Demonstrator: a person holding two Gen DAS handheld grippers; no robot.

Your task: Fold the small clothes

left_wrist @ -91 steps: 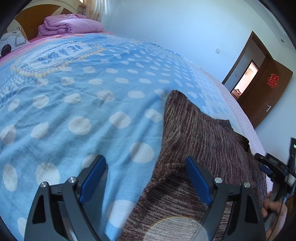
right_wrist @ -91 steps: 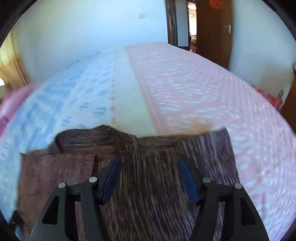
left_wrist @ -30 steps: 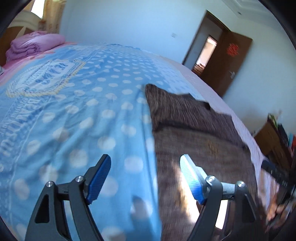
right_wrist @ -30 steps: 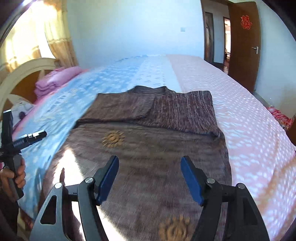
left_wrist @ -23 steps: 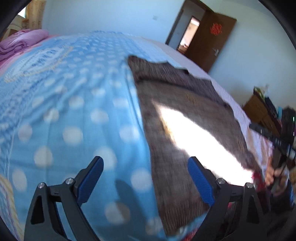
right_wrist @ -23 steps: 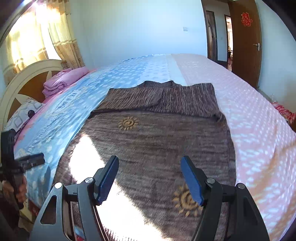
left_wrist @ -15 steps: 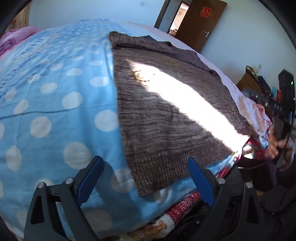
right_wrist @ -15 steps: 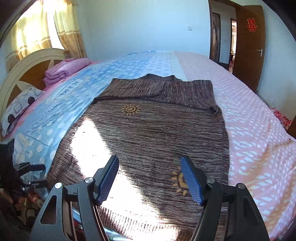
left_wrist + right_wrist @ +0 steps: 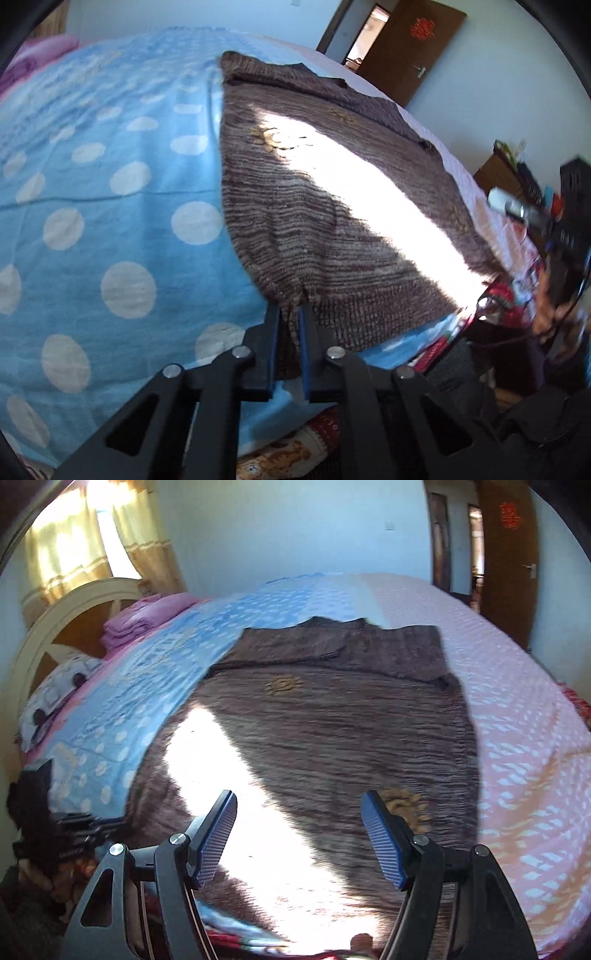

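Now, near to far:
Left gripper (image 9: 289,332): jaws pinched onto the near hem corner of the sweater (image 9: 332,206), at the bed's near edge; a small tuck of knit rises between the blue pads.
Right gripper (image 9: 300,834): jaws wide apart, holding nothing, hovering above the sweater's near hem, toward its other corner.
Key relation: the sweater runs lengthwise straight away from both grippers, hem near, collar far, so a hem-to-collar fold would travel forward along that axis; the right gripper probably needs its own hem corner first.
Sweater: lies flat on the bedspread (image 9: 110,206), sleeves apparently folded across the far end; a sun patch crosses the middle.
Obstacles: nothing lies on the sweater.
Far: pink blanket (image 9: 144,618) by the headboard (image 9: 70,605), well apart; door (image 9: 508,554) beyond.
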